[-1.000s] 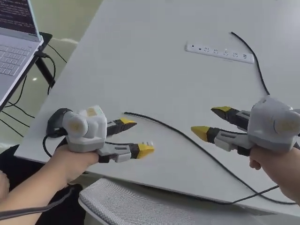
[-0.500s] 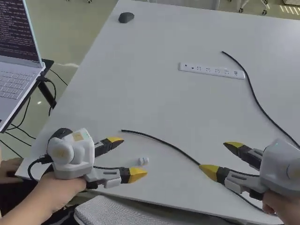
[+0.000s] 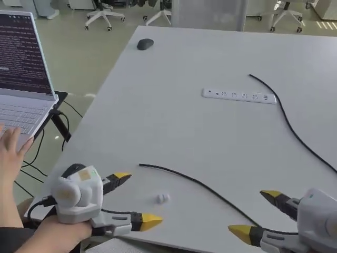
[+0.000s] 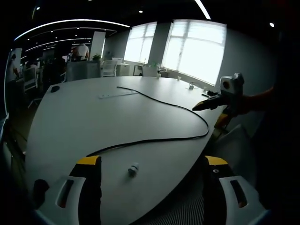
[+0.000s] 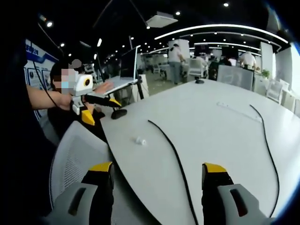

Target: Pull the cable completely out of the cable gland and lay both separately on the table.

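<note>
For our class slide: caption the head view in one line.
Cable gland and cable lie apart on the table; left tool, right tool open.

I can read nothing here for certain. The open silver laptop's dark screen (image 3: 21, 52) carries rows of pale text, too small to make out. The long white power strip (image 3: 239, 96) has tiny marks by its sockets, illegible. The pale square sticker (image 3: 79, 174) atop my left gripper (image 3: 139, 197) is blurred. A blue wall panel (image 5: 37, 61) bears white characters I cannot read.
</note>
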The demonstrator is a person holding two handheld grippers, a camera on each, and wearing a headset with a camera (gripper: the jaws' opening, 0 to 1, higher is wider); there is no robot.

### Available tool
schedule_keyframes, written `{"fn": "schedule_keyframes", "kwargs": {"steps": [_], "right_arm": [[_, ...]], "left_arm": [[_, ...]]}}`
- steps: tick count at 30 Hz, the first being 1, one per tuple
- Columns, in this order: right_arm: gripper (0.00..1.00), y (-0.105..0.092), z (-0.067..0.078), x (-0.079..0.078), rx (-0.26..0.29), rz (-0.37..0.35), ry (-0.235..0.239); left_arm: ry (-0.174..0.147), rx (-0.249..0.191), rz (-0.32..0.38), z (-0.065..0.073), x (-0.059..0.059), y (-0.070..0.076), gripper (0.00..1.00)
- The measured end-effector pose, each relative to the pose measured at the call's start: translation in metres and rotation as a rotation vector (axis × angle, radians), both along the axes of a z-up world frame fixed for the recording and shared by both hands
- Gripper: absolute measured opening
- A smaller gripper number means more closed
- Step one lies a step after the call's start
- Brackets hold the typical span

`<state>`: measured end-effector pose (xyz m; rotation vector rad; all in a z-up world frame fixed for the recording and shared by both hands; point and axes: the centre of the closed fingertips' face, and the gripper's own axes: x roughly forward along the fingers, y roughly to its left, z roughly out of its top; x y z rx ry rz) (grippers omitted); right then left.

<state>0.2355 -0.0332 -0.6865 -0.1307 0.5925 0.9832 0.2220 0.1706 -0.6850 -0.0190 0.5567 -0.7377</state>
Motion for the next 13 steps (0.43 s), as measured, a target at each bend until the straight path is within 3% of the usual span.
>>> {"fn": "schedule_keyframes", "kwargs": {"steps": [13], "right_arm": [[0.85,-0.006,-0.010,-0.006,-0.033,0.031,0.037]], "left_arm": [[0.038,0.044,0.009,-0.012,0.001,0.003,0.98]]}}
